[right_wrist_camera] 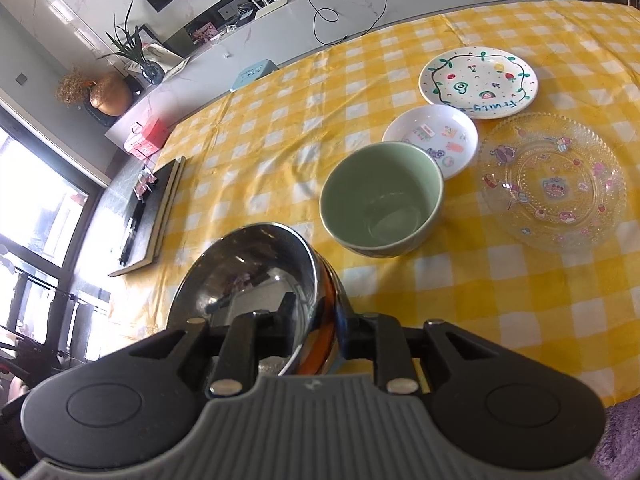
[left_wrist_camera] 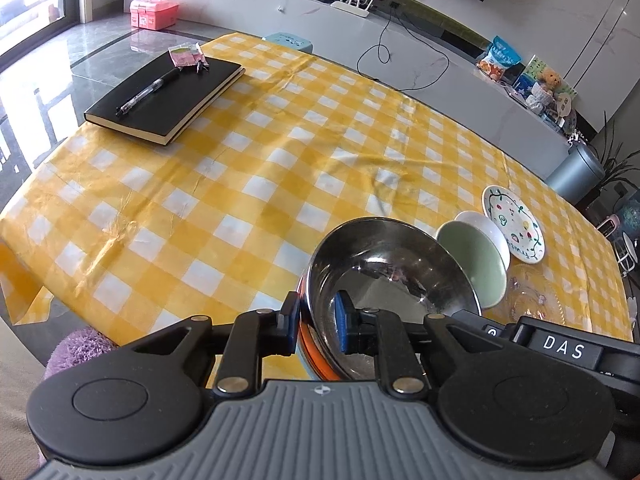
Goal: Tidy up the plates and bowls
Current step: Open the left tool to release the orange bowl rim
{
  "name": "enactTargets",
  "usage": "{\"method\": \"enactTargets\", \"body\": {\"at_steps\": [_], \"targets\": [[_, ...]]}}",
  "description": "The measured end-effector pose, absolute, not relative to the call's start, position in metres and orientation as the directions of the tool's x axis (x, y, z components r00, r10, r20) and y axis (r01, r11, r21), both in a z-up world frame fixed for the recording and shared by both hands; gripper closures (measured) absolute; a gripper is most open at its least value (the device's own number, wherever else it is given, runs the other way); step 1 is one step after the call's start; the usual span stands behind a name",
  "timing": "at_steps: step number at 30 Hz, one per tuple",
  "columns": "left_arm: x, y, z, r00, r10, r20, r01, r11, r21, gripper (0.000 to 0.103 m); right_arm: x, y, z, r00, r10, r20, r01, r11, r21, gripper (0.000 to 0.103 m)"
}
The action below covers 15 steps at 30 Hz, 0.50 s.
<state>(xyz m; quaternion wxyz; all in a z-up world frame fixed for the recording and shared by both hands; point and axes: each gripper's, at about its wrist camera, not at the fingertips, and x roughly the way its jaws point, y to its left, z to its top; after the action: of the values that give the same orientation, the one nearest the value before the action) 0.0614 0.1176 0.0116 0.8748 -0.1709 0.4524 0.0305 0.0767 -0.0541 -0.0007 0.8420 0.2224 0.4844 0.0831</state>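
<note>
We count two bowls: steel bowl (left_wrist_camera: 384, 276) pinched by left gripper (left_wrist_camera: 318, 326) and right gripper (right_wrist_camera: 316, 332), green bowl (right_wrist_camera: 382, 200); three plates, one (right_wrist_camera: 478, 82) reading "Fruits".

Both grippers point steeply down toward the near edge of the table, side by side. The left gripper (left_wrist_camera: 318, 326) has one blue-padded finger (left_wrist_camera: 343, 328) inside the steel bowl (left_wrist_camera: 384, 264) and the other outside, straddling its wall. The right gripper (right_wrist_camera: 314, 330) straddles the opposite wall the same way. Whether the pads press the metal cannot be told. No hands or sleeves show.
</note>
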Motion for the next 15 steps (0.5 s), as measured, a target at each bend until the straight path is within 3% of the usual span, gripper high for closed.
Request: {"method": "enactTargets", "body": {"at_steps": [6,15], "targets": [[0.059,0.115,0.03,0.64,-0.069,-0.766,-0.196,0.948,-0.25,0.083,0.074,-0.059,0.012,0.554,0.349,-0.756,0.056,0.89,0.452,0.078],[0.064,0.096,0.038,0.671,-0.13,-0.73,-0.094,0.962,-0.257,0.073,0.067,-0.072,0.028,0.635,0.292,-0.715,0.04,0.912,0.408,0.068]]}}
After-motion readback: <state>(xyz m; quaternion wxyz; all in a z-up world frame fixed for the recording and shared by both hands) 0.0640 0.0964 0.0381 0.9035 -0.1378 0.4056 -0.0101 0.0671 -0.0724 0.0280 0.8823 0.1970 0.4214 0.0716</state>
